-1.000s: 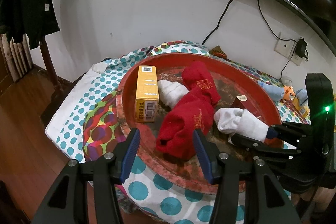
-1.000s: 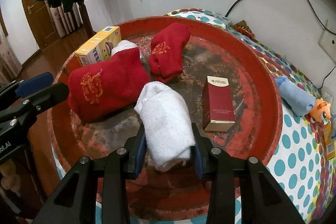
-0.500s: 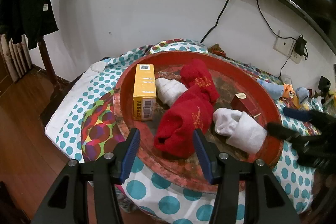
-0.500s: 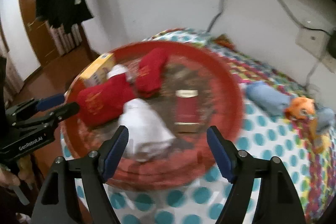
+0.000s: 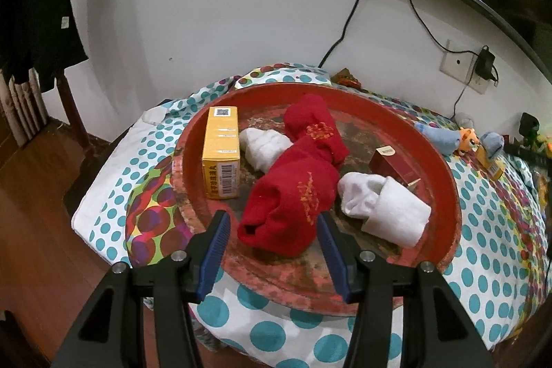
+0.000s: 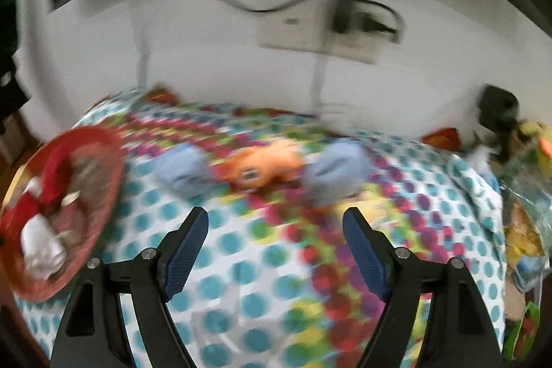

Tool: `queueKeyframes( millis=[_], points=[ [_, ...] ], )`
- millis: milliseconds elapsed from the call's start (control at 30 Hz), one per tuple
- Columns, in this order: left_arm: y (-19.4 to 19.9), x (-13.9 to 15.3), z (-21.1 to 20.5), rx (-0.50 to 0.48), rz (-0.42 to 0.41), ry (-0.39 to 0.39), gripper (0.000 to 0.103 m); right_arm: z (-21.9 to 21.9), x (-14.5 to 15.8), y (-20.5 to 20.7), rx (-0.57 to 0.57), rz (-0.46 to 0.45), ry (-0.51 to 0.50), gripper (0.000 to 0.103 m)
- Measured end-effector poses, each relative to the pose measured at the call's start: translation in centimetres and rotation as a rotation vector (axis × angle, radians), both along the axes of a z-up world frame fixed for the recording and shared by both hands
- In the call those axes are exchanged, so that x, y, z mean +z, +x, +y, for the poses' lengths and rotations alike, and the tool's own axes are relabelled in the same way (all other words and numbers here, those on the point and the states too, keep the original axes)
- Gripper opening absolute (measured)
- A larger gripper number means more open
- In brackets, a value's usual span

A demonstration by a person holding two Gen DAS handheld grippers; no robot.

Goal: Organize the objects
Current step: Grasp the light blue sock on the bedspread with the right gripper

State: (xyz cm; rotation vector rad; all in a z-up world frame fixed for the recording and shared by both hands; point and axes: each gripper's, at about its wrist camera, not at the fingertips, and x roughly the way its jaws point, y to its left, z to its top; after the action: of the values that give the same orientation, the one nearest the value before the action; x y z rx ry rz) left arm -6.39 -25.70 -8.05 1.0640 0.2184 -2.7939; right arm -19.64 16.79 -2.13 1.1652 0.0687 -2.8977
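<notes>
A round red tray [image 5: 445,181] holds a yellow box [image 5: 222,147], a dark red box [image 5: 393,162], two red socks [image 5: 293,199] and two rolled white socks [image 5: 390,209]. My left gripper [image 5: 272,218] hovers open at the tray's near rim, and the big red sock lies just beyond its fingers, untouched. My right gripper [image 6: 275,212] is open and empty above the dotted cloth. In the blurred right wrist view, two blue socks [image 6: 179,168] and an orange plush toy [image 6: 262,166] lie ahead of it, with the tray [image 6: 107,181] at far left.
A polka-dot cloth [image 5: 483,250] covers the low table. The white wall behind it has a socket with a charger [image 6: 345,9] and cables. Packets and clutter [image 6: 521,230] crowd the right edge. Dark clothes [image 5: 31,16] hang at left over a wooden floor [image 5: 34,247].
My right gripper let go of the white sock, opened wide and swung right, off the tray to over the dotted cloth. The left gripper stayed put.
</notes>
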Motion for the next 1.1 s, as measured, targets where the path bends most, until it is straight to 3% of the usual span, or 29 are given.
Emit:
queueKeyframes(
  millis=[200, 467, 567, 600, 700, 867, 1100],
  points=[
    [0.0, -0.2, 0.7, -0.024, 0.012, -0.032, 0.054, 3.1, -1.3, -4.3, -0.076, -0.023, -0.061, 0.078],
    [0.1, -0.3, 2.2, -0.078, 0.034, -0.087, 0.054, 3.6, -4.0, -7.7, -0.112, -0.046, -0.090, 0.078],
    [-0.2, 0.2, 3.0, -0.090, 0.022, -0.100, 0.054, 3.5, -4.5, -7.8, -0.077, -0.043, -0.077, 0.055],
    [-0.3, 0.4, 3.3, -0.096, 0.025, -0.106, 0.054, 3.4, -4.6, -7.7, -0.063, -0.044, -0.076, 0.048],
    [-0.7, 1.5, 4.3, -0.108, 0.036, -0.115, 0.054, 3.3, -4.4, -6.7, -0.026, -0.032, -0.077, 0.040],
    [-2.0, 3.7, 7.5, -0.191, 0.069, -0.141, 0.054, 3.9, -3.2, -3.2, 0.019, 0.006, -0.098, 0.039],
    [-5.1, 4.8, 14.2, -0.350, 0.075, -0.144, 0.054, 6.0, -3.8, 3.0, 0.029, -0.016, -0.080, 0.039]
  ],
)
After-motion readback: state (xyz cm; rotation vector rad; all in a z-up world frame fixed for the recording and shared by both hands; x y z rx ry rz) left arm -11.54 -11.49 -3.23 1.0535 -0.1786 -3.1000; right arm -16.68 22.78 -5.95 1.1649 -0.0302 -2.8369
